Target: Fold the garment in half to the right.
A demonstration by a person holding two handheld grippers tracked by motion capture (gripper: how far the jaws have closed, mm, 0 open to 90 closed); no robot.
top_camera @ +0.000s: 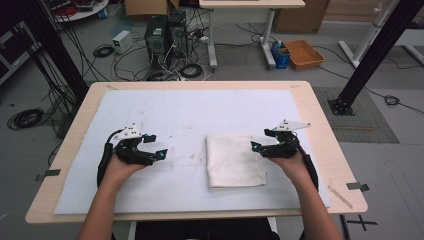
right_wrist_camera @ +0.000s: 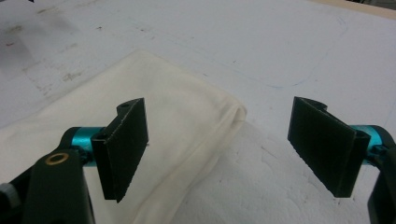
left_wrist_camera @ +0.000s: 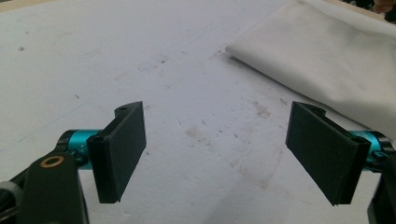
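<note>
Cloth [top_camera: 235,161]: folded into a neat rectangle, lying flat on the white mat [top_camera: 150,115], a little right of the middle and near the front edge.
Left gripper [top_camera: 152,146]: jaws wide apart, nothing between them, resting on the mat well apart from the cloth.
Right gripper [top_camera: 261,141]: jaws wide apart, empty, just beside the right edge of the cloth, not pressing on it.
Risk: possibly catching only the top layer at the rounded fold, so the stack opens or slides out of shape.
Cause: soft, loose layers; smooth flat pads [right_wrist_camera: 125,149]; a pinch taken too shallow.
Material: cream woven fabric, thick, soft edges.
Mat surface: white, slightly rough, with small brown stains.
Table [top_camera: 320,125]: pale wood, rounded corners.
</note>
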